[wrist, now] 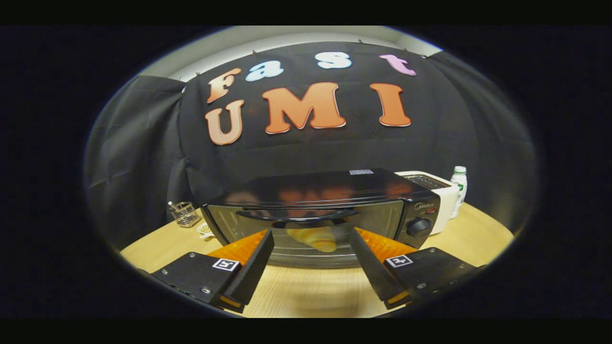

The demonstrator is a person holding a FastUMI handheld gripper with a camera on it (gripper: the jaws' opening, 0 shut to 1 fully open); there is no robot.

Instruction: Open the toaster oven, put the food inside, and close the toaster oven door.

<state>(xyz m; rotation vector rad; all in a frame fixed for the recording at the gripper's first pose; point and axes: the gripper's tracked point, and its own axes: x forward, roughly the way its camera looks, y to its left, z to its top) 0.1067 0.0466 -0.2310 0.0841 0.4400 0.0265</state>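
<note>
Gripper view: I hold the jaws (311,239) spread wide and empty just short of the toaster oven (325,210) on the bench (478,229), lined up under its door handle (296,216), with the pale food (318,238) apparently behind the glass.

The gripper (311,234) has flat wedge-shaped fingers (253,267) on screwed black plates bearing square tag markers.

A staged booth, not a real kitchen; black cloth (143,143) hangs behind a wooden table (478,229) bearing toaster oven (325,210), toaster (437,191), bottle (459,188).
</note>
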